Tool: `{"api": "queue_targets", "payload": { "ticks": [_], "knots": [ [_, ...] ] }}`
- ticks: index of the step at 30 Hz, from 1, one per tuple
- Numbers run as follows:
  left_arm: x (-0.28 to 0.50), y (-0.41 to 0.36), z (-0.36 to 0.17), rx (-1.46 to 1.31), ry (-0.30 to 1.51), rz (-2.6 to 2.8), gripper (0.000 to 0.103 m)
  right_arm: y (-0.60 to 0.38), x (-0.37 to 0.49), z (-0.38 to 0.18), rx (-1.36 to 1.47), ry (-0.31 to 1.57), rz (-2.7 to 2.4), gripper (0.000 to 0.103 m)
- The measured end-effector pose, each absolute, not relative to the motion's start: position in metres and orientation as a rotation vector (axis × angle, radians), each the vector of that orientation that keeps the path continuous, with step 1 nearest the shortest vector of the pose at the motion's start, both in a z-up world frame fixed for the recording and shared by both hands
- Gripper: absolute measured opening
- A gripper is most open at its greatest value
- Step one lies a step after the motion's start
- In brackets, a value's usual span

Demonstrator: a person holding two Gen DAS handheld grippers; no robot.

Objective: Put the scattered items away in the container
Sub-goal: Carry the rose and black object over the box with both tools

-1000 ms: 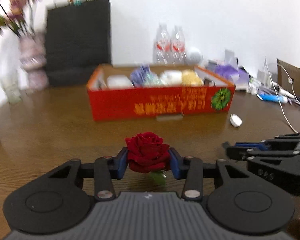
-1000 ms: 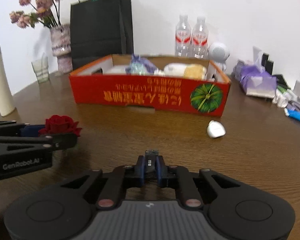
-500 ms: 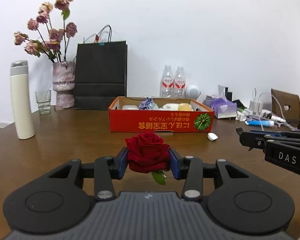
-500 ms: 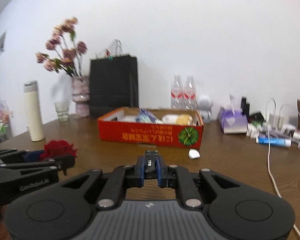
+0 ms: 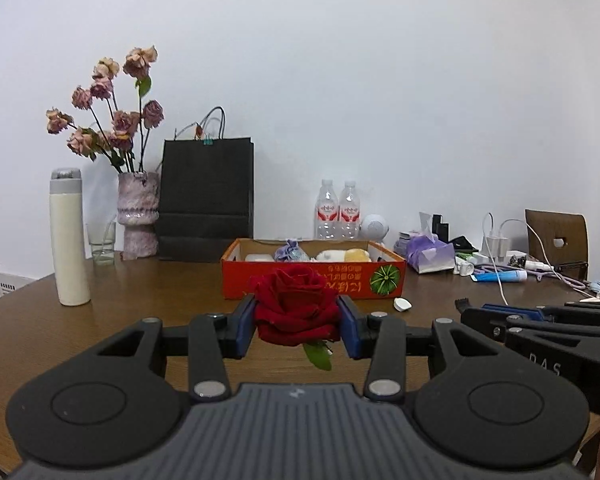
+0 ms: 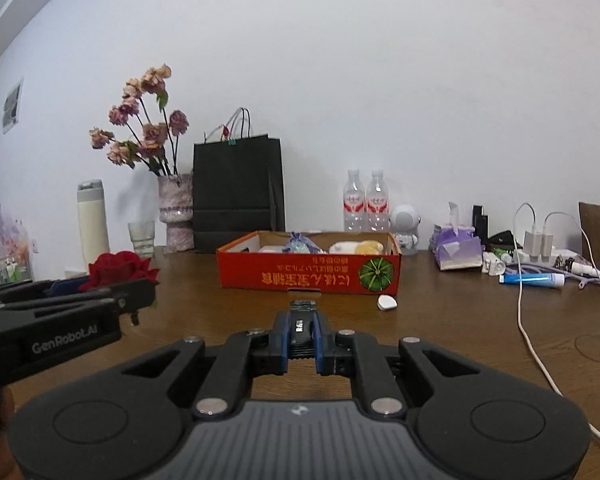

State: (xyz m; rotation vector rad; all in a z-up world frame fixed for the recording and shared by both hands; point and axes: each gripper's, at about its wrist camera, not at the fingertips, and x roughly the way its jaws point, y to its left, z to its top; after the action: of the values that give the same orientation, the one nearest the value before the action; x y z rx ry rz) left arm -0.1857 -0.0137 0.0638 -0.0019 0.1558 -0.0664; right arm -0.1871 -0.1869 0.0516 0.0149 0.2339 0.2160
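The left claw [image 5: 298, 326] is clamped on a red rose [image 5: 296, 310], its blue pads pressing the bloom from both sides, with a green leaf hanging below. The right claw [image 6: 302, 330] is closed tight on a small dark object [image 6: 301, 330] with a pale label; what it is cannot be told. Both claws are held above the near part of the brown worktop [image 5: 140, 304], side by side, pointing toward the far wall.

The red box [image 6: 308, 276] sits farther off, about mid-worktop, open at the top, with a white item, a purple bundle and a yellow-white item inside. A small white thing [image 6: 387, 303] lies on the worktop just before the box's right corner.

Behind the box stand a black bag [image 5: 207, 200] and two bottles [image 5: 338, 216]. To the left are a vase [image 5: 138, 212] of dried flowers, a glass [image 5: 102, 244] and a cream flask [image 5: 69, 240]. On the far right are a purple tissue pack [image 6: 458, 250], a blue tube [image 6: 532, 279] and white cables [image 6: 524, 280].
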Motion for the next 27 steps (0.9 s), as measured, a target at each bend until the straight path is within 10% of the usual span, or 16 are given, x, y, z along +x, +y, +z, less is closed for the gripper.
{"api": "queue_targets", "payload": {
  "ticks": [13,27],
  "knots": [
    [-0.157,-0.014,0.073,0.004,0.145,-0.078,0.044,-0.187,-0.169,0.063,0.022,0.216,0.218,0.011],
    [0.050,0.028,0.125,-0.080,0.310,-0.076,0.044,-0.199,0.018,0.111,0.098,0.318,0.262,0.011]
  ]
}}
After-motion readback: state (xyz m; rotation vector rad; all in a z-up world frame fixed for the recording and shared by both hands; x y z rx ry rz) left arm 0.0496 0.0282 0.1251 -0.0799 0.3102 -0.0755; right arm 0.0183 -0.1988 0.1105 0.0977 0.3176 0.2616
